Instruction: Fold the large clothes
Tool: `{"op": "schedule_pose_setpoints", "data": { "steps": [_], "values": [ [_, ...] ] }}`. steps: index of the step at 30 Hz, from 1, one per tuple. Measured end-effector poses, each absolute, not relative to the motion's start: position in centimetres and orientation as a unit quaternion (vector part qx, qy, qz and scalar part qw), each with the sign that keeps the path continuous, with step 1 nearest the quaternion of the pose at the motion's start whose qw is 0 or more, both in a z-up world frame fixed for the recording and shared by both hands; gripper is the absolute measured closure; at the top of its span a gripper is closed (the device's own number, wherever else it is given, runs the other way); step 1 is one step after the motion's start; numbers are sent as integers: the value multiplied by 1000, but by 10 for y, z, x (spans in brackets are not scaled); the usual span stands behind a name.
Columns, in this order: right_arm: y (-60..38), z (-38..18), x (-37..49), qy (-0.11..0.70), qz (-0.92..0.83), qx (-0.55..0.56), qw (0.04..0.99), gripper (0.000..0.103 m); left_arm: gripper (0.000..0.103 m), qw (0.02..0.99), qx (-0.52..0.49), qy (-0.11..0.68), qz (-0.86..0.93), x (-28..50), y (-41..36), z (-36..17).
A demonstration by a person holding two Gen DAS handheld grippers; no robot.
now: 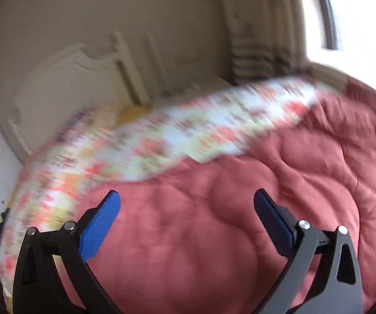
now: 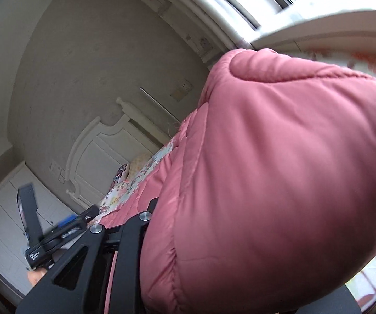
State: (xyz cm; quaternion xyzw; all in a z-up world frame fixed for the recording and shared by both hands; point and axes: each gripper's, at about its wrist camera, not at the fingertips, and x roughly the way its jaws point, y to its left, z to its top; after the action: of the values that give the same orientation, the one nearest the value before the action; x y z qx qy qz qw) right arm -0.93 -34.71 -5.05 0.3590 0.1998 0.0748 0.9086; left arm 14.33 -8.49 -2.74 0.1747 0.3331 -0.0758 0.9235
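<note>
Early going, I'd say: the left gripper (image 1: pixel 186 196) gapes wide over the spread pink quilt (image 1: pixel 240 209); the right gripper's hold is hidden (fabric smothers it), so I cannot tell.

The left wrist view is aimed forward and down across the pink quilted garment (image 1: pixel 240 222) toward the white headboard (image 1: pixel 65 83). The right wrist view (heavily tilted) is pressed close against the garment. Garment, headboard and floral sheet (image 1: pixel 161 136) are shared.
</note>
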Motion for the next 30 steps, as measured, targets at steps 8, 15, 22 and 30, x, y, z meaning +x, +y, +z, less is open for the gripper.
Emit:
{"op": "schedule_pose_setpoints", "data": {
  "steps": [8,15,22,30],
  "values": [
    [-279,10,-22,165,77,210,961,68,2,919,136,357,-101,145,-72,-55],
    [-176,58,-32,119,50,45,991,67,8,952,-10,287,-104,113,1,-4],
    [-89,75,-33,96,22,-96,990,67,3,970,-69,224,62,88,163,16],
    [80,-9,-36,79,58,-428,898,60,3,958,-151,223,97,53,270,15]
  ]
}}
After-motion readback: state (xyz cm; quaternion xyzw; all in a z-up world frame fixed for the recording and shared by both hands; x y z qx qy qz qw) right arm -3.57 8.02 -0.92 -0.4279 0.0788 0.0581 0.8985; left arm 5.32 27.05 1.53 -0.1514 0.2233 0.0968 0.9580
